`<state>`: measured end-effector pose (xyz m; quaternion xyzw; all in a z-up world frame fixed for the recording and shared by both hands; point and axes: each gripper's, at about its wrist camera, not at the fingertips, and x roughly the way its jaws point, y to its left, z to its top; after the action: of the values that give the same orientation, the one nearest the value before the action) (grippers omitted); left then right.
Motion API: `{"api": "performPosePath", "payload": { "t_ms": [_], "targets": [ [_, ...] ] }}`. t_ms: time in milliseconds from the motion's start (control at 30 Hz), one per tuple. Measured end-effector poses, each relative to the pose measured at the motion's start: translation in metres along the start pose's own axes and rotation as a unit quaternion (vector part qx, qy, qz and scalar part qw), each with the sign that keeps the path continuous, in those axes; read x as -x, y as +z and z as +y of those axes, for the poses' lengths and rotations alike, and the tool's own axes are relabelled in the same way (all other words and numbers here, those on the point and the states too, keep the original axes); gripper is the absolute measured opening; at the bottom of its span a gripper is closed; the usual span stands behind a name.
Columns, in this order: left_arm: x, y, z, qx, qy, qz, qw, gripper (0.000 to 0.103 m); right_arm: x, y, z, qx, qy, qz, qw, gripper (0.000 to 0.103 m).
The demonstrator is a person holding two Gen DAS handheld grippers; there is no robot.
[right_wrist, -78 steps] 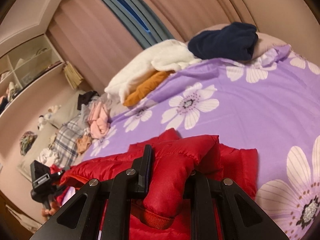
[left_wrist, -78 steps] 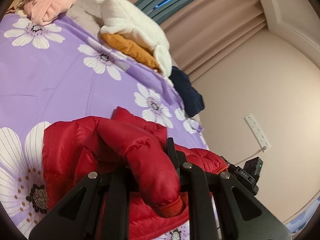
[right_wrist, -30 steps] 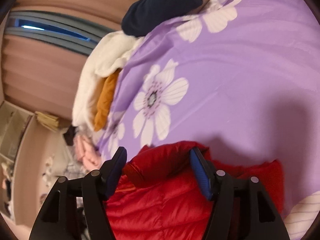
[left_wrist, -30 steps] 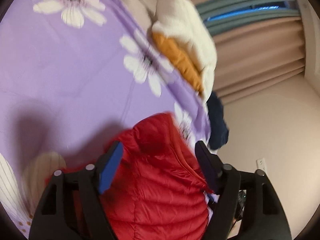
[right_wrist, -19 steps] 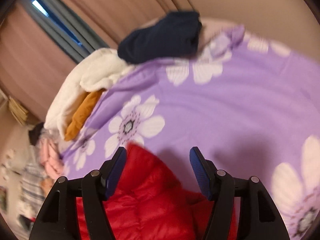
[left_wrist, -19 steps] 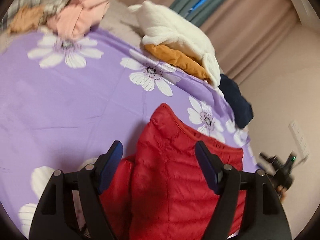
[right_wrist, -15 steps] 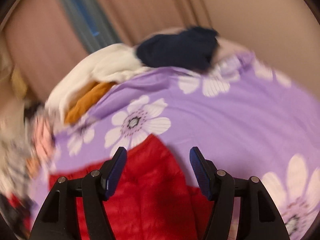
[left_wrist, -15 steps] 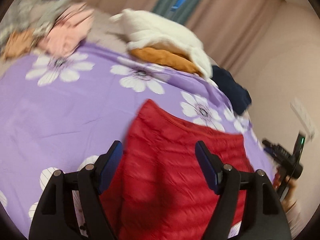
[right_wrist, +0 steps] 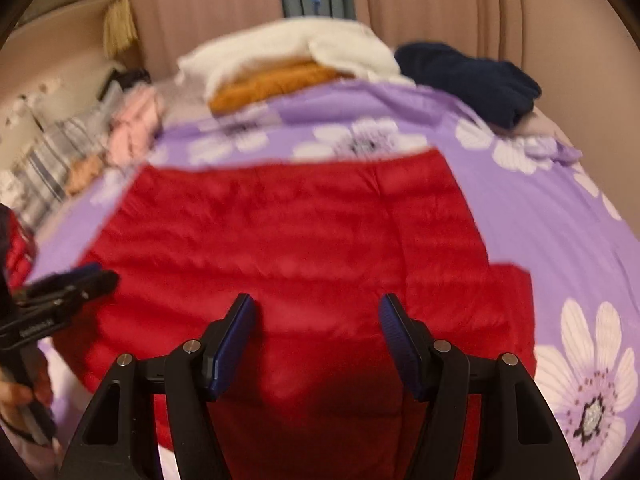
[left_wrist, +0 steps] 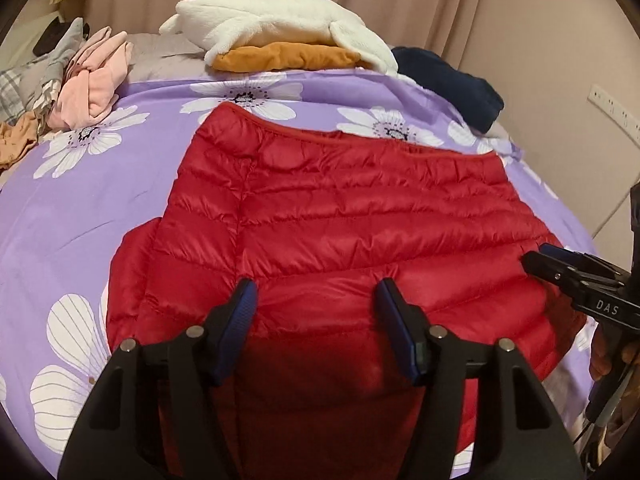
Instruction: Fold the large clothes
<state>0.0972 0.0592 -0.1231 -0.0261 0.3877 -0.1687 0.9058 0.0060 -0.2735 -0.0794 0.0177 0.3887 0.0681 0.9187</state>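
Left hand-held gripper (left_wrist: pixel 316 316) is closing over the red jacket (left_wrist: pixel 340 216), not pinching it; right hand-held gripper (right_wrist: pixel 316 320) stands apart. Jacket lies flat on the purple bed (left_wrist: pixel 72 200). Clothes piles (left_wrist: pixel 276 44) sit behind.

Jacket (left_wrist: pixel 340 216) on bedspread (left_wrist: pixel 80 200), before clothes pile (left_wrist: pixel 276 36)

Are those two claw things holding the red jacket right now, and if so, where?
No. Both the left gripper and right gripper hover over the jacket without gripping it; the left's jaws are closing.
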Motion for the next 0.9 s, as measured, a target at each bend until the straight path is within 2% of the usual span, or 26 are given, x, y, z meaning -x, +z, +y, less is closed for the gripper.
{"api": "performPosePath", "payload": {
  "t_ms": [167,367,467,567,700,800,900],
  "targets": [
    [-0.016,-0.003,-0.001,-0.009,0.011,0.034,0.9993,0.064,-0.019,-0.007,-0.005,0.014,-0.010,0.019,1.000,0.065],
    [-0.019,-0.004,-0.006,-0.006,0.022,0.048,0.9986,0.064,-0.019,-0.021,-0.001,0.015,-0.007,0.010,1.000,0.065],
    [-0.011,-0.001,-0.005,0.016,0.025,0.051,0.9983,0.063,-0.011,-0.019,-0.001,0.011,-0.003,0.016,1.000,0.065],
    [0.008,-0.001,-0.008,0.028,0.028,0.040,0.9984,0.063,0.009,-0.017,-0.002,0.002,0.013,0.007,1.000,0.065],
    [0.032,-0.013,-0.012,0.034,0.030,0.018,0.9988,0.064,0.039,-0.021,-0.016,-0.011,0.027,-0.029,0.999,0.065],
    [0.041,-0.025,-0.011,0.033,0.046,0.004,0.9984,0.064,0.057,-0.030,-0.028,-0.015,0.007,-0.042,0.999,0.065],
    [0.035,-0.037,-0.005,0.039,0.052,0.009,0.9978,0.064,0.061,-0.040,-0.039,-0.008,-0.015,-0.038,0.999,0.065]
  ]
}}
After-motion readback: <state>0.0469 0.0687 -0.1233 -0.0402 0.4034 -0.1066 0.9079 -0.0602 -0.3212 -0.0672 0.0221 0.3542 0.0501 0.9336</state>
